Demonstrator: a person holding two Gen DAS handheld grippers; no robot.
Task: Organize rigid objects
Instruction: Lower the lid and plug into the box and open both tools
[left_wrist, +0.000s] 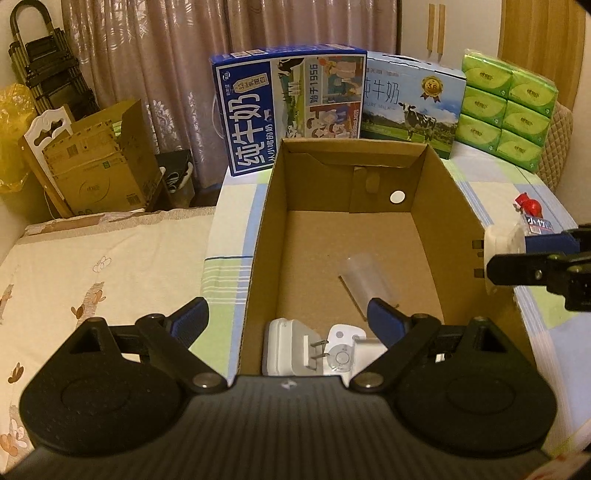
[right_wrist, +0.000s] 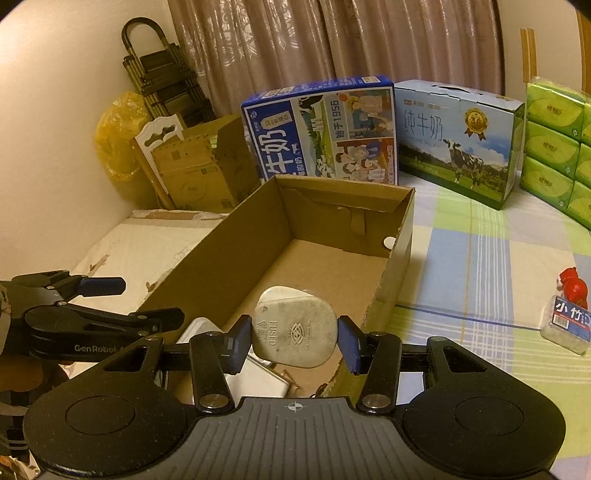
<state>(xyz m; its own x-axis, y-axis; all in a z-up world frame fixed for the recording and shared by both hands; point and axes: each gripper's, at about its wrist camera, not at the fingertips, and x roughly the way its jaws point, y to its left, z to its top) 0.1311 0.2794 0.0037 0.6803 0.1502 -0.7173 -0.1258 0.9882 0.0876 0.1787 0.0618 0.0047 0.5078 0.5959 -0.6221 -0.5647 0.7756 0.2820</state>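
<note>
Cardboard walls of the open brown box (left_wrist: 454, 221) rise between the spread left hand-held gripper (left_wrist: 288, 317) and the checked bedsheet (left_wrist: 517, 184); inside lie a white charger with metal prongs (left_wrist: 291, 347) and a clear plastic cup (left_wrist: 369, 280).

From the right wrist, the right hand-held gripper (right_wrist: 294, 341) pinches a worn white fused plug (right_wrist: 295, 332) above the box's near end. A blue milk carton (right_wrist: 321, 136) stands behind, and a red-capped bottle (right_wrist: 567, 321) lies on the sheet.

Milk cartons (left_wrist: 295, 107), tissue packs (left_wrist: 506, 110), curtain (left_wrist: 147, 55)
</note>
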